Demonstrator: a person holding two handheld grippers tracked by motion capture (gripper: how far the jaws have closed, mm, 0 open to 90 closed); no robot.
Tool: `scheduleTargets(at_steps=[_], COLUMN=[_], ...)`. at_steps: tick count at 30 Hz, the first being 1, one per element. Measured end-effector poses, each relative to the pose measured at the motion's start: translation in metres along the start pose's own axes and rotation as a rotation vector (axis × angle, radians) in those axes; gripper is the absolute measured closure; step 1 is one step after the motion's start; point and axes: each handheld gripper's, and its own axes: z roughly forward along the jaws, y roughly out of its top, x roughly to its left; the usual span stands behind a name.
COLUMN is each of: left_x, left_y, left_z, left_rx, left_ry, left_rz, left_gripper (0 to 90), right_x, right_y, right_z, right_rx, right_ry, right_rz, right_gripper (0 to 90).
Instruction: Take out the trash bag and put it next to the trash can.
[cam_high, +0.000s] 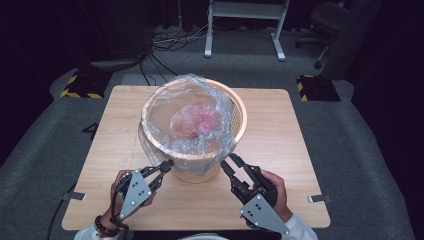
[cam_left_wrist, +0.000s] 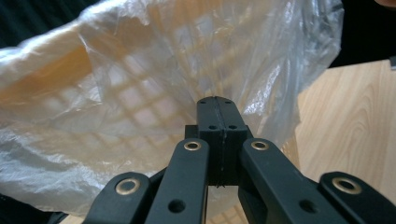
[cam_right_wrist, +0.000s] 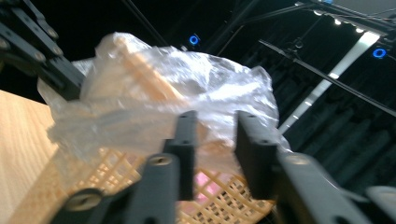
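Dark room, wooden desk (cam_high: 280, 150): our left gripper (cam_left_wrist: 215, 103) pinches the bin liner (cam_left_wrist: 140, 93) near the front edge; right gripper (cam_right_wrist: 212, 140) spread beside the basket (cam_high: 239, 117).

Basket (cam_high: 235, 112) blocks centre; table (cam_high: 280, 150) sides free

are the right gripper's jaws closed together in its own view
No, in the right gripper view the right gripper has a clear gap between its two black jaws, with the plastic bag and basket showing through it.
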Motion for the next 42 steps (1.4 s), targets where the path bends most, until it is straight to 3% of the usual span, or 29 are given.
scheduleTargets(at_steps=[2, 5, 14, 15, 20, 21, 23, 24, 25, 28, 30, 32, 37, 42], left_x=[-0.001, -0.002, -0.006, -0.006, -0.003, -0.002, -0.001, -0.001, -0.002, -0.002, -0.002, -0.003, -0.003, -0.005], left_y=[-0.001, -0.002, -0.001, -0.001, -0.006, -0.007, -0.009, -0.009, -0.009, -0.009, -0.009, -0.009, -0.01, -0.009], left_z=[0.001, 0.004, 0.01, 0.01, 0.008, 0.009, 0.009, 0.009, 0.01, 0.01, 0.011, 0.011, 0.012, 0.014], left_rx=[-0.003, 0.006, 0.011, 0.015, 0.022, 0.02, 0.016, 0.017, 0.016, 0.017, 0.02, 0.022, 0.017, 0.022], left_ry=[-0.034, -0.044, -0.054, -0.05, -0.05, -0.054, -0.062, -0.066, -0.063, -0.063, -0.062, -0.061, -0.068, -0.07], left_rz=[-0.004, -0.011, 0.0, 0.004, -0.005, -0.004, -0.019, -0.025, -0.024, -0.018, -0.018, -0.02, -0.024, -0.02], left_gripper=[90.0, 90.0, 90.0, 90.0, 90.0, 90.0, 90.0, 90.0, 90.0, 90.0, 90.0, 90.0, 90.0, 90.0], right_x=[0.002, 0.002, 0.01, 0.012, 0.013, 0.013, 0.019, 0.022, 0.023, 0.024, 0.023, 0.023, 0.024, 0.023], right_y=[0.001, 0.001, 0.018, 0.019, 0.011, 0.008, -0.001, -0.008, -0.015, -0.029, -0.028, -0.025, -0.018, -0.011], right_z=[0.002, 0.004, 0.009, 0.01, 0.004, 0.002, 0.0, 0.0, 0.001, 0.008, 0.013, 0.015, 0.012, 0.011], right_rx=[-0.002, -0.008, -0.074, -0.073, -0.045, -0.026, 0.018, 0.032, 0.051, 0.113, 0.096, 0.074, 0.034, 0.009], right_ry=[-0.005, 0.002, 0.053, 0.048, -0.021, -0.036, -0.124, -0.128, -0.134, -0.172, -0.207, -0.247, -0.227, -0.207], right_rz=[0.0, 0.018, 0.065, 0.062, 0.108, 0.081, -0.042, -0.09, -0.104, -0.08, -0.073, -0.092, -0.095, -0.065], right_gripper=[82.4, 90.0, 89.6, 79.4, 58.3, 55.9, 50.3, 50.1, 49.3, 47.7, 51.1, 61.1, 85.9, 89.9])
